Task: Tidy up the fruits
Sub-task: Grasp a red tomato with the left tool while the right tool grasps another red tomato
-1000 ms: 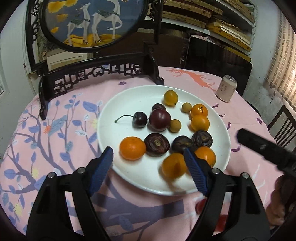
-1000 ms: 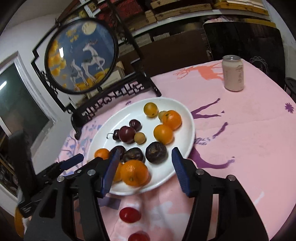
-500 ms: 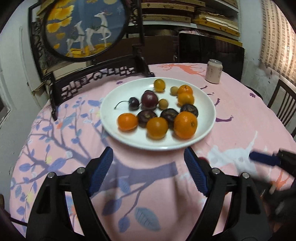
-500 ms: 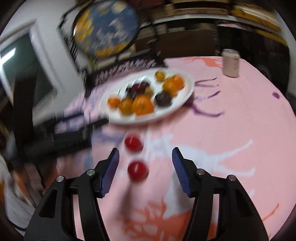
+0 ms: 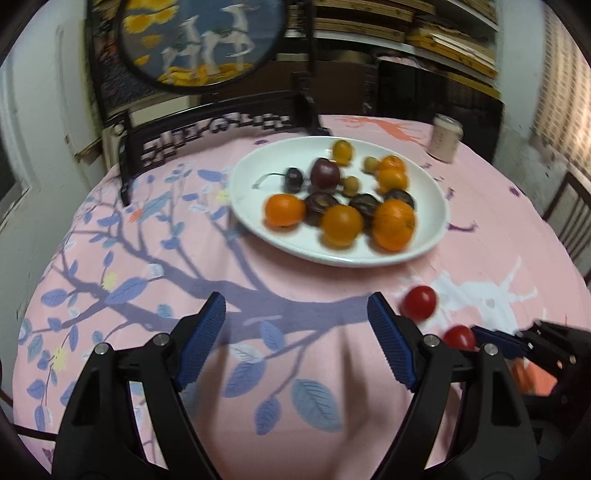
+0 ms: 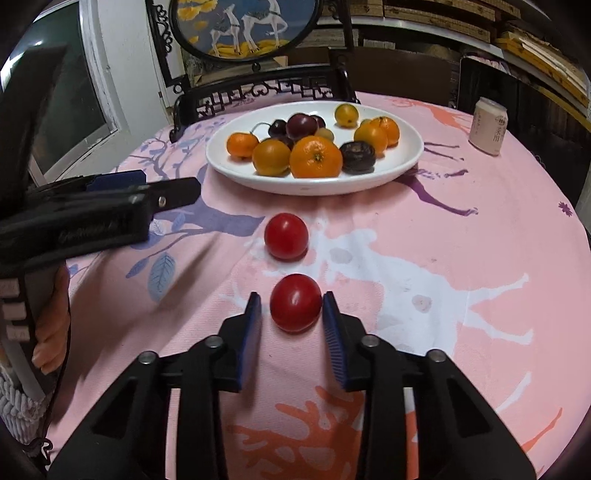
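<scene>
- Right gripper (image 6: 291, 314) closing, blue fingers (image 6: 334, 334) flanking the nearer cherry tomato (image 6: 295, 308) near the worktop's front edge, pads not yet pressing.
- Second cherry tomato (image 6: 286, 236) just beyond, before the white plate (image 6: 406, 155) of fruit.
- Left gripper (image 5: 295, 332) spread wide, empty.

Around the worktop
A pink tablecloth (image 6: 461, 221) printed with deer and leafy branches covers the round worktop; a pale drink can (image 6: 489, 125) stands near its far right edge, a round deer-painted screen (image 6: 243, 26) in a dark carved stand behind.
</scene>
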Motion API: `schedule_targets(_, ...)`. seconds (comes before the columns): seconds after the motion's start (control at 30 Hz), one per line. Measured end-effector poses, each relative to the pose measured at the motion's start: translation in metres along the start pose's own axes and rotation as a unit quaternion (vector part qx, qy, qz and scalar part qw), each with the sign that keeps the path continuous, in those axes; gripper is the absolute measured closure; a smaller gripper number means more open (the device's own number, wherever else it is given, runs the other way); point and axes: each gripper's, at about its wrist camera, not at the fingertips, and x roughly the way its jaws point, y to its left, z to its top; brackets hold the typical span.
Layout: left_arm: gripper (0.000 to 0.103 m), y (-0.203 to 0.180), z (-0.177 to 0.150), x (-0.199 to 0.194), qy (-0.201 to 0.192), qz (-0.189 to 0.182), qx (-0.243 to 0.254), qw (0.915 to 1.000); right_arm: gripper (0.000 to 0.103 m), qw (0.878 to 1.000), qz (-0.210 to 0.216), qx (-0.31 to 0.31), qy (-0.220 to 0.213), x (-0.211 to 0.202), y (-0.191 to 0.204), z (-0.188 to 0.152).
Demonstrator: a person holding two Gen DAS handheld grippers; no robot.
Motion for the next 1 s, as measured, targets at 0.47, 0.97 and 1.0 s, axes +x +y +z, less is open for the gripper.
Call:
schedule_targets(0.47,0.026,-0.076,0.000,0.018,0.001,-0.034,0.088,0.9955,0.074,0.987,-0.017,0.151,-0.052,-0.044,-0.084,0.018)
schedule_targets(0.97,0.067,-0.089,-0.003,0.051,0.045,-0.072,0.117,0.9894,0.075,0.986,-0.021,0.161,-0.024,-0.027,-0.086,0.013)
schedule_targets(1.0,0.073,-0.088,-0.003,0.050,0.044,-0.075,0.114,0.9896,0.075,0.986,-0.022,0.161,-0.025,-0.027,-0.086,0.013)
